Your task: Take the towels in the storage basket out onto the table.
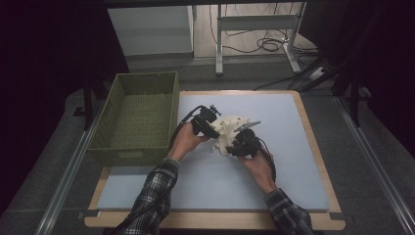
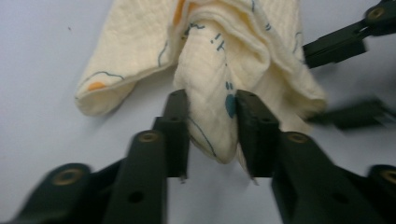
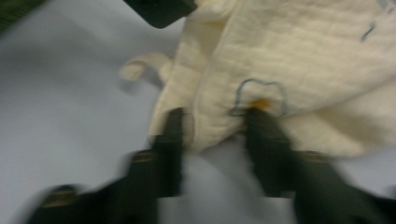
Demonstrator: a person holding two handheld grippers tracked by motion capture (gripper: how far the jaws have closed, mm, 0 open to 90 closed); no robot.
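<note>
A cream cloth [image 1: 229, 128] with blue and orange print lies bunched on the pale blue mat [image 1: 288, 171], between the two grippers. My left gripper [image 1: 209, 126] reaches it from the left. In the left gripper view that gripper [image 2: 212, 123] is shut on a thick hanging fold of the cloth [image 2: 224, 42]. My right gripper [image 1: 243, 143] meets the cloth from the near right. In the blurred right gripper view its jaws [image 3: 215, 126] stand apart, either side of the cloth's [image 3: 303, 60] lower edge, with mat showing between them.
A green woven basket [image 1: 110, 115] stands at the left, overlapping the mat's far left corner. The mat rests on a wooden board [image 1: 320, 161]. Beyond the table are metal table legs [image 1: 219, 44] and cables on the floor.
</note>
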